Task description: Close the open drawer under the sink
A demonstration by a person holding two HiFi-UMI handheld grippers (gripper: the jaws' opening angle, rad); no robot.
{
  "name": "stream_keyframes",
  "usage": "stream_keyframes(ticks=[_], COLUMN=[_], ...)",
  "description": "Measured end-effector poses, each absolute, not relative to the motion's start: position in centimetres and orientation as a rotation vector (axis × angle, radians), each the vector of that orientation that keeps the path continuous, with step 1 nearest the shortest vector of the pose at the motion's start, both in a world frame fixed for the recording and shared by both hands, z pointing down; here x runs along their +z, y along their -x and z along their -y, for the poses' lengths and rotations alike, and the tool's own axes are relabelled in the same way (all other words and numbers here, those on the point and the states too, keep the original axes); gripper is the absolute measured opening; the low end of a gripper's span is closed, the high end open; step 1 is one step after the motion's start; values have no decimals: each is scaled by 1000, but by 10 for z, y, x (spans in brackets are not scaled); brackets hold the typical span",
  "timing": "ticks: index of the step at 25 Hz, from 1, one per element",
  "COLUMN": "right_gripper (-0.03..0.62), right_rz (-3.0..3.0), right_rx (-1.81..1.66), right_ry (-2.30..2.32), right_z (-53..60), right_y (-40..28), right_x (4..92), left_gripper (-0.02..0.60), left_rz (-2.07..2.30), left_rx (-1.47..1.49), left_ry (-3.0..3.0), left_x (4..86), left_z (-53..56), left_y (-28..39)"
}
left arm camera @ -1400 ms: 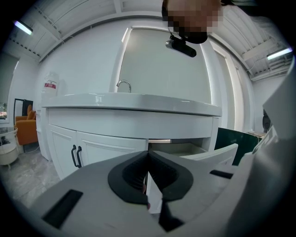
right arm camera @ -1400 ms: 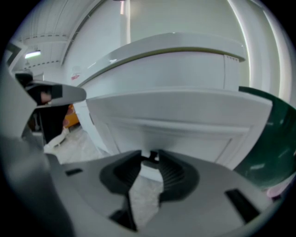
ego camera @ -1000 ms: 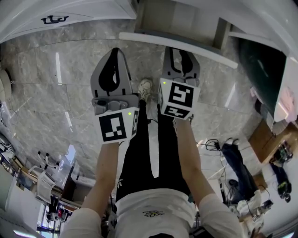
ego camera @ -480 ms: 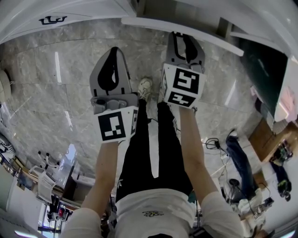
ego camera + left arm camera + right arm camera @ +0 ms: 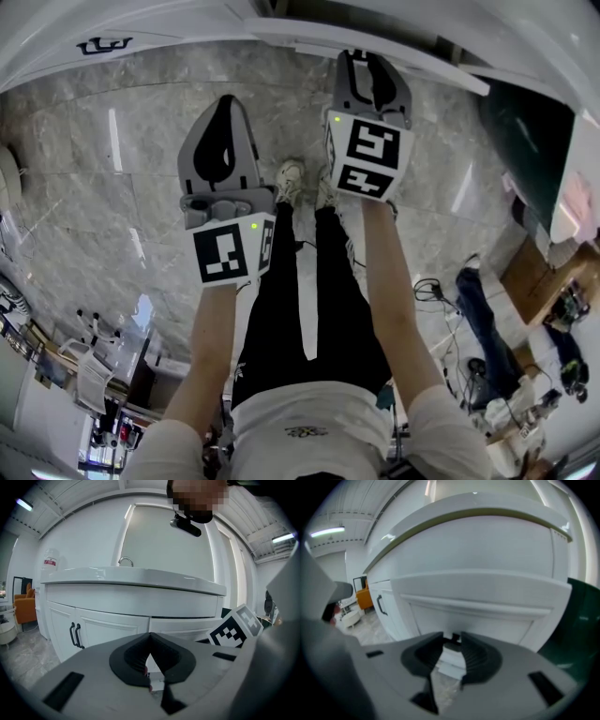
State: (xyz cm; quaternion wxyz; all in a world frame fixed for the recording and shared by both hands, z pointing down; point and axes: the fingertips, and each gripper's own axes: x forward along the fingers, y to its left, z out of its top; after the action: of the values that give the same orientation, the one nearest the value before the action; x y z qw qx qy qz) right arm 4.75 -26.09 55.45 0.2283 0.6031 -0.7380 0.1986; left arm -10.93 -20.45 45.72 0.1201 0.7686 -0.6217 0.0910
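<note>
While the person stands facing the white vanity cabinet (image 5: 112,620), the right gripper (image 5: 370,54) reaches to the top centre of the head view. Its tips are right at the edge of the white panelled drawer front (image 5: 441,73). In the right gripper view that drawer front (image 5: 487,602) fills the middle of the frame, standing out from the cabinet face beneath the white sink counter (image 5: 464,541). There the right gripper (image 5: 452,640) has its jaws a little apart, with a small dark piece showing in the gap at the tips. Whether the pads touch it I cannot tell.

The left gripper (image 5: 228,101) hangs lower and left of centre in the head view, above the grey marble floor (image 5: 103,178) and short of the cabinet. In the left gripper view the left gripper (image 5: 150,637) has its tips together with nothing between them. Behind it, a curved chrome tap (image 5: 125,561) rises from the counter left of centre in the upper half, and two black bar handles (image 5: 75,634) sit on the cabinet doors at the left. The person's black trousers (image 5: 300,300) and pale shoes (image 5: 292,176) run down the middle of the head view.
</note>
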Motion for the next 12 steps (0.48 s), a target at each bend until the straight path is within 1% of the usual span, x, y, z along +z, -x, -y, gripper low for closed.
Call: stream_keyframes(ticks=[12], right_gripper=[138], right_rz=[2031], right_rx=[555], right_ry=[-1693], right_z=[270], right_y=[-52], right_x=[552], left_gripper=[18], left_rz=[1809], left_rx=[239], left_ry=[-2261], left_x=[453], left_z=[200], left_y=[98])
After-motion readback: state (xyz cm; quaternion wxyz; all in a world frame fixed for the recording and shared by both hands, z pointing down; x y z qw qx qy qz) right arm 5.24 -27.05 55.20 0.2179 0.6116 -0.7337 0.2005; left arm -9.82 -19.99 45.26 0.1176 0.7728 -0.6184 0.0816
